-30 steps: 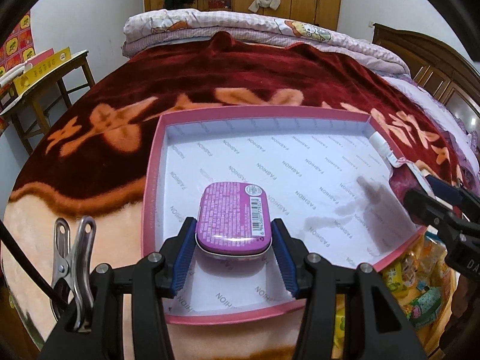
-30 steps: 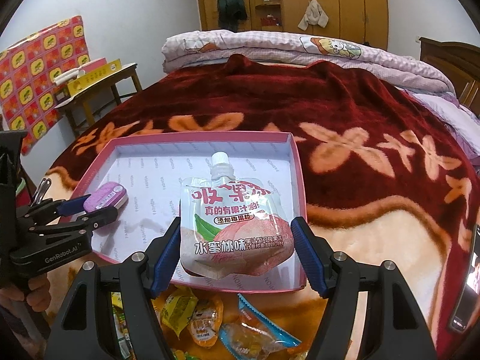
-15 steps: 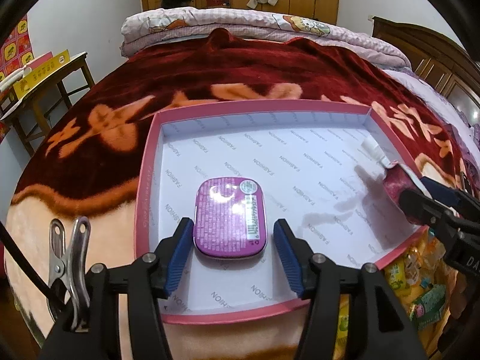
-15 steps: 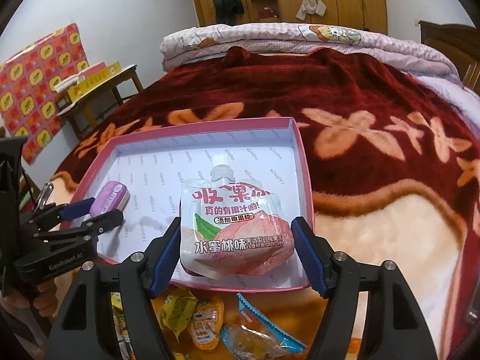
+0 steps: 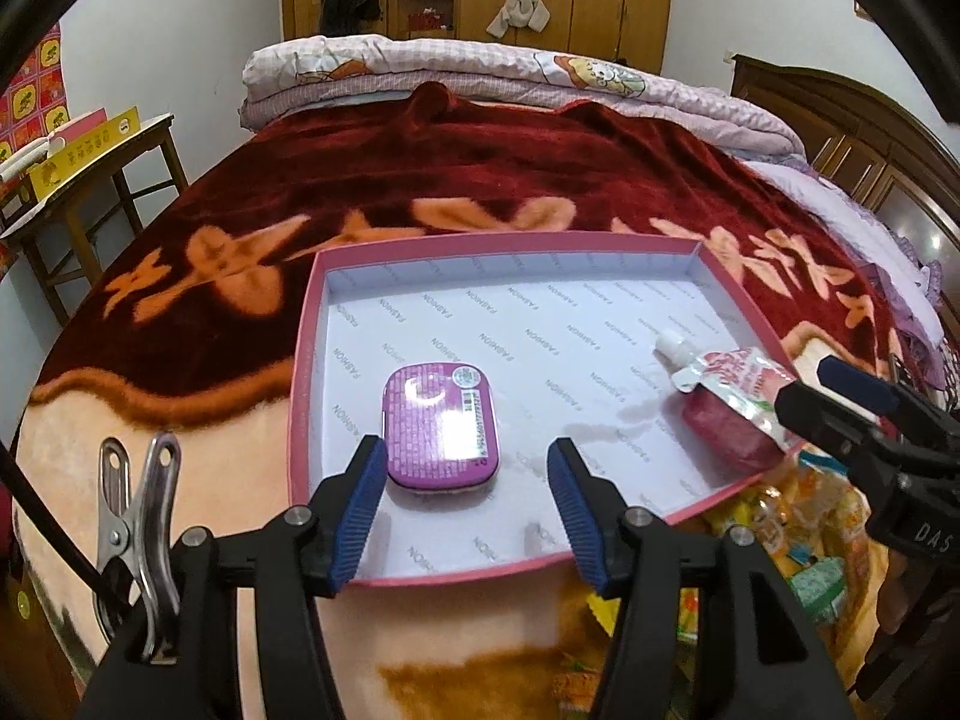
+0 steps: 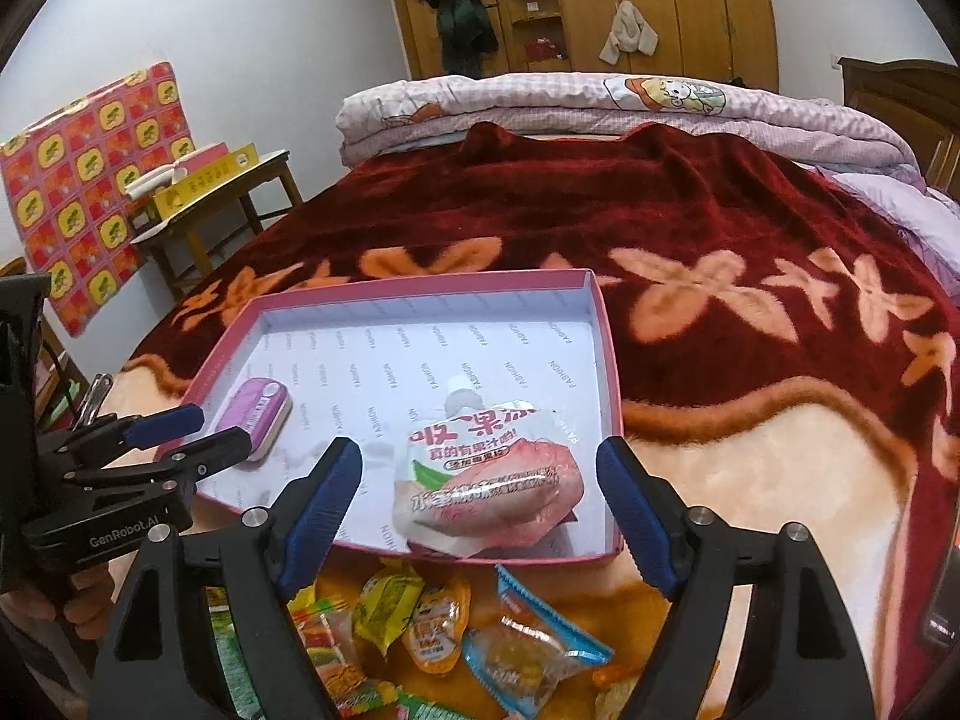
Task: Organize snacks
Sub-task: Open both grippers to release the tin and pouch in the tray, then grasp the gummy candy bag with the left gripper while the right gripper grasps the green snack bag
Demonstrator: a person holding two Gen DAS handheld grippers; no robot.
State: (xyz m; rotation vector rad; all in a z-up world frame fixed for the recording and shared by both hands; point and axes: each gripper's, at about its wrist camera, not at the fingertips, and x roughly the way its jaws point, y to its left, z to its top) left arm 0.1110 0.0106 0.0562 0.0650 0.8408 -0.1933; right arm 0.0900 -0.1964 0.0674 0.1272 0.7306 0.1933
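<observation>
Fingers of your left gripper (image 5: 462, 516) have released the purple tin (image 5: 440, 425); your right gripper (image 6: 480, 510) is opening off the pouch (image 6: 489, 483), near the tray (image 6: 606, 360) edge.

My left gripper (image 5: 462, 498) sits over the tray's (image 5: 303, 396) near edge; tin (image 5: 441, 426) lies in the tray just ahead, btwn the pads, nearer the left one. Pouch (image 6: 489, 480) lies in the tray btwn my right gripper's (image 6: 480, 498) pads, spout pointing away from me. Loose snack packets (image 6: 444, 630) lie on the blanket (image 6: 720, 228) under the right gripper, nearer me than the tray.
</observation>
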